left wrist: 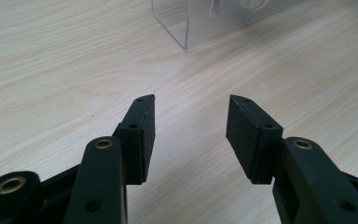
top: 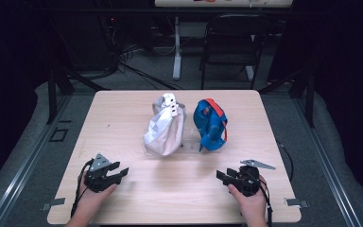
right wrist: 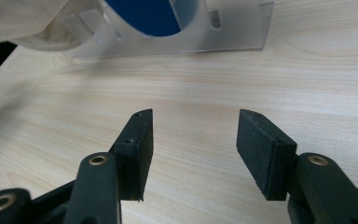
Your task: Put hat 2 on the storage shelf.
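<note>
A: Have the caps been picked up?
B: Not yet. The white cap (top: 164,127) and blue cap (top: 211,125) sit on the clear stand (right wrist: 223,32), far side. The left gripper (top: 121,173) and right gripper (top: 220,176) are near, both open and empty.

Bare table (top: 170,189) up front; 2 caps (top: 166,128) on stand block centre.

white cap (top: 164,128), blue-and-orange cap (top: 211,124)
</note>
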The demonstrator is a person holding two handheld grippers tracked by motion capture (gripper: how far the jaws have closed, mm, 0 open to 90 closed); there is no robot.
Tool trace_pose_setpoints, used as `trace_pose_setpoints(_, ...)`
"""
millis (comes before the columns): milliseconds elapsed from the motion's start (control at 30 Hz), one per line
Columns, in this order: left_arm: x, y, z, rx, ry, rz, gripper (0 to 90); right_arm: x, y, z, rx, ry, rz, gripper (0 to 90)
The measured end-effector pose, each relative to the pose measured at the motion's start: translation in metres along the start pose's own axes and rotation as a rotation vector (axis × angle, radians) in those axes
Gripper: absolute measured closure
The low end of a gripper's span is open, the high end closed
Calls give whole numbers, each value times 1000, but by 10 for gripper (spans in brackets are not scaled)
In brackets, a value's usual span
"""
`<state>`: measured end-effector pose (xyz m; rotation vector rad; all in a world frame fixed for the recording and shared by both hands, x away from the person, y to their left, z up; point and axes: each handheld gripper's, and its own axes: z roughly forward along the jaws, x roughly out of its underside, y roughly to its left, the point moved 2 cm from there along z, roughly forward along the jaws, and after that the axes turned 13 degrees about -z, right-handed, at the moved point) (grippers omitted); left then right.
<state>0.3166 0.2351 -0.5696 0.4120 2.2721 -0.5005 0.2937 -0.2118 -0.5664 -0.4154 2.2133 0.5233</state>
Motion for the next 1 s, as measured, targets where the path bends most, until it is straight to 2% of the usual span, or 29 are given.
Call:
trace_pose_setpoints(33,0,0,1,-6,10,11,525,0,2,1,-5,1,-10,463)
trace_pose_setpoints(167,1,-1,5,-5,19,14,525,0,7,5,-21,18,-44,465)
trace_pose_setpoints(233,1,-2,6,6,17,14,525,0,10,6,-18,39,-61,465)
trace_pose_setpoints(300,1,-4,6,14,10,21,528,0,12,8,-24,29,-71,465)
trace_pose_setpoints(467,1,-9,6,27,7,39,539,0,12,8,-16,55,-96,493)
trace_pose_setpoints(600,2,-14,6,40,2,50,546,-2,12,8,-1,53,-99,499)
trace_pose_setpoints(633,1,-17,5,48,9,63,549,-3,12,5,15,51,-109,524)
trace_pose_setpoints(700,2,-21,6,59,-4,69,553,-5,13,4,9,21,-105,515)
trace_pose_setpoints(767,2,-28,6,77,2,81,556,-7,13,3,16,24,-123,507)
trace_pose_setpoints(800,3,-33,6,90,-9,82,557,-7,14,4,-1,16,-116,522)
trace_pose_setpoints(900,-2,-55,7,145,-33,107,557,-8,13,3,-19,28,-107,528)
trace_pose_setpoints(933,-2,-55,7,145,-33,107,557,-8,13,3,-19,28,-107,528)
trace_pose_setpoints(967,-9,-77,12,181,-37,142,556,-8,11,0,-36,-7,-73,510)
trace_pose_setpoints(1000,-9,-77,12,181,-37,142,556,-8,11,0,-36,-7,-73,510)
